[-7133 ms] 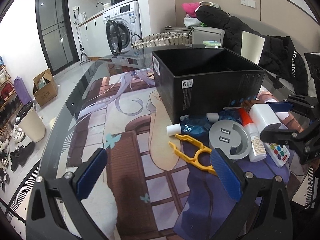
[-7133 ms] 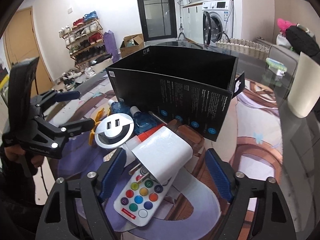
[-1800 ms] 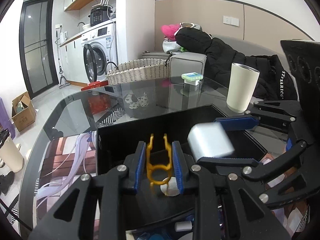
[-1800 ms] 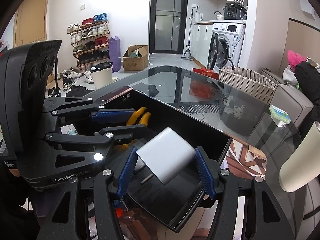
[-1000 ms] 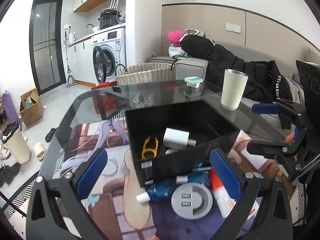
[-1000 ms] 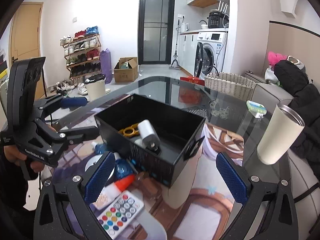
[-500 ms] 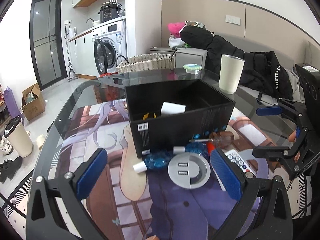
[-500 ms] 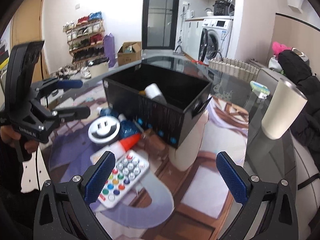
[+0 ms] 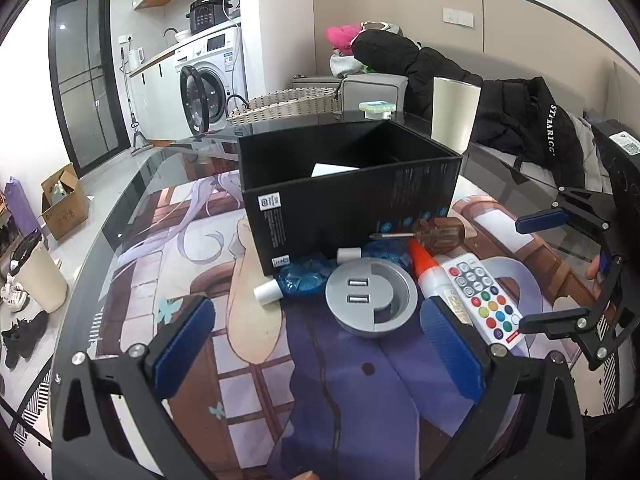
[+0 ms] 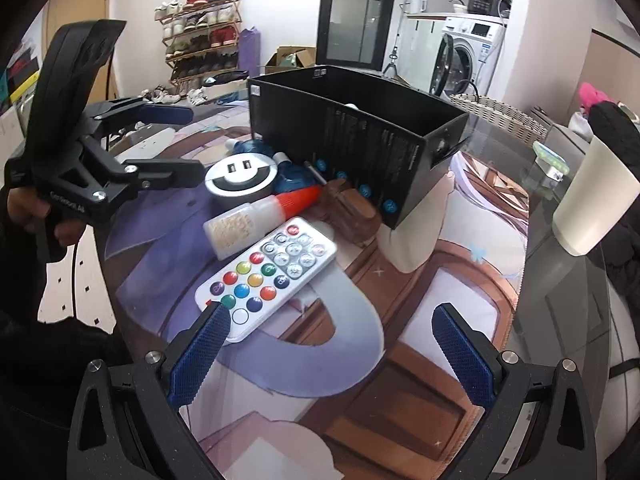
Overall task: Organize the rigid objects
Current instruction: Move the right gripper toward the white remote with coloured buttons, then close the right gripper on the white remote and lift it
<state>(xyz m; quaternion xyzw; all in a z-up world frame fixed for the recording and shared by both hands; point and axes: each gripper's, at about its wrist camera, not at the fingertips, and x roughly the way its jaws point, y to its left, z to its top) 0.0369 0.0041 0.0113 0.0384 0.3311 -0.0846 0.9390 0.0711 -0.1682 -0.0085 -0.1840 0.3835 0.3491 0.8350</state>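
Both claws (image 9: 316, 338) (image 10: 332, 344) lower, remote (image 10: 268, 276) ahead

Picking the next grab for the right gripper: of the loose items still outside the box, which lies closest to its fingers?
The white remote with coloured buttons: its near end lies beside the right gripper's left finger pad; the rest sit farther back.

Left gripper (image 9: 316, 338) jaws wide apart, above grey USB hub (image 9: 371, 296).

remote (image 9: 484, 296) right of hub (image 9: 371, 295), box (image 9: 348, 196) behind
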